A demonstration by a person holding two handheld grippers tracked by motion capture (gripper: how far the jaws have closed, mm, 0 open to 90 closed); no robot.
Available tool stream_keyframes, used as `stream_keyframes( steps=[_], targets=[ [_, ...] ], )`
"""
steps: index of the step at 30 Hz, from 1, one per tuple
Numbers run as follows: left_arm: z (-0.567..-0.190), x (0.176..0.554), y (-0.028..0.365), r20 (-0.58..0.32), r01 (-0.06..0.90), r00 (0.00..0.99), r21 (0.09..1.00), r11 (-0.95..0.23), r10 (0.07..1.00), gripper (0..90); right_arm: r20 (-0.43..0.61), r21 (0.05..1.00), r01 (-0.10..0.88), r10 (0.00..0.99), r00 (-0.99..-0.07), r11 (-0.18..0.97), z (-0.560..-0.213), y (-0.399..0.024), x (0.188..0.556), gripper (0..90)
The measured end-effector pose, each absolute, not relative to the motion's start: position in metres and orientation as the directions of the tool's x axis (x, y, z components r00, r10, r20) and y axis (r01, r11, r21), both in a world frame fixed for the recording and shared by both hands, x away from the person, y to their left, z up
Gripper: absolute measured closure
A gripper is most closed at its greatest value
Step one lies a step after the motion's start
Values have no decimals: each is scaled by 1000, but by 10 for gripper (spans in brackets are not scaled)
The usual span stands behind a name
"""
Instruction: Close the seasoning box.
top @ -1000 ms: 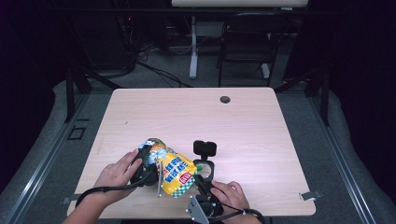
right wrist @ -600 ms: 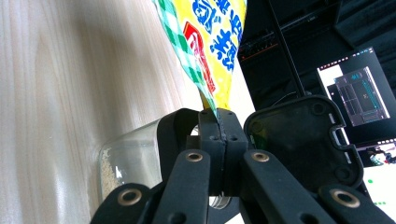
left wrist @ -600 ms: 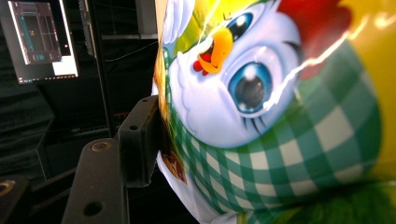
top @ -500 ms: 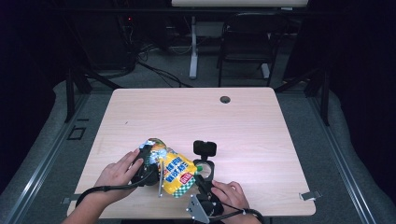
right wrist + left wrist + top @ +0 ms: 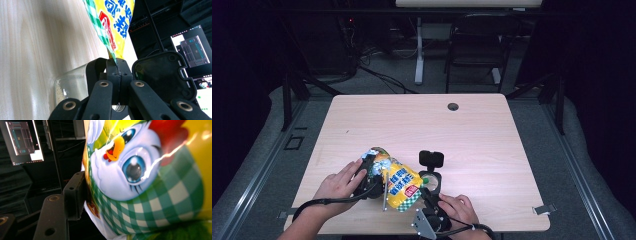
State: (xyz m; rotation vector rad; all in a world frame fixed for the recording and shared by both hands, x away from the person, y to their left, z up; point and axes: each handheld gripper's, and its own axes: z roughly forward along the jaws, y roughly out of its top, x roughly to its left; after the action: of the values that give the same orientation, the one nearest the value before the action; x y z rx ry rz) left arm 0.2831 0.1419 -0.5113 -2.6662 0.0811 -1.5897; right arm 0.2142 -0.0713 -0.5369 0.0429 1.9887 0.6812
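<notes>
A yellow snack bag (image 5: 399,184) with a cartoon chick and green checks (image 5: 140,177) is held just above the wooden table (image 5: 412,125) near its front edge. My left gripper (image 5: 371,176) grips the bag's upper end from the left. One of its black fingers (image 5: 74,195) presses on the bag's side; the other is hidden behind the bag. My right gripper (image 5: 117,65) is shut on the bag's thin lower corner (image 5: 112,35). Right behind its jaws stands a small glass jar (image 5: 67,85) with a hinged black lid (image 5: 162,75) flipped up.
The jar (image 5: 431,181) and its lid (image 5: 431,159) stand just right of the bag. A round cable hole (image 5: 453,106) sits at the table's far edge. Beyond the table are a chair (image 5: 477,45) and dark equipment. A lit monitor (image 5: 22,142) glows in the background.
</notes>
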Motion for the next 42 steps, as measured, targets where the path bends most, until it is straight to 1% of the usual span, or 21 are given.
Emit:
stream_keyframes(
  steps=[11,19,31,42],
  targets=[
    [-507,283,139,878,-25,470,-91,-996,-92,418,-806,479,-251,308,-505,841,-536,-72,213,900],
    [-506,283,138,878,-22,471,-89,-996,-89,418,-807,479,-252,309,-503,841,-535,-72,212,900],
    [-500,283,133,875,-28,466,-136,-990,-133,420,-802,490,-249,320,-504,835,-536,-73,212,900],
    [-498,283,132,874,-28,464,-146,-989,-142,441,-802,488,-246,319,-505,838,-536,-73,211,900]
  ],
)
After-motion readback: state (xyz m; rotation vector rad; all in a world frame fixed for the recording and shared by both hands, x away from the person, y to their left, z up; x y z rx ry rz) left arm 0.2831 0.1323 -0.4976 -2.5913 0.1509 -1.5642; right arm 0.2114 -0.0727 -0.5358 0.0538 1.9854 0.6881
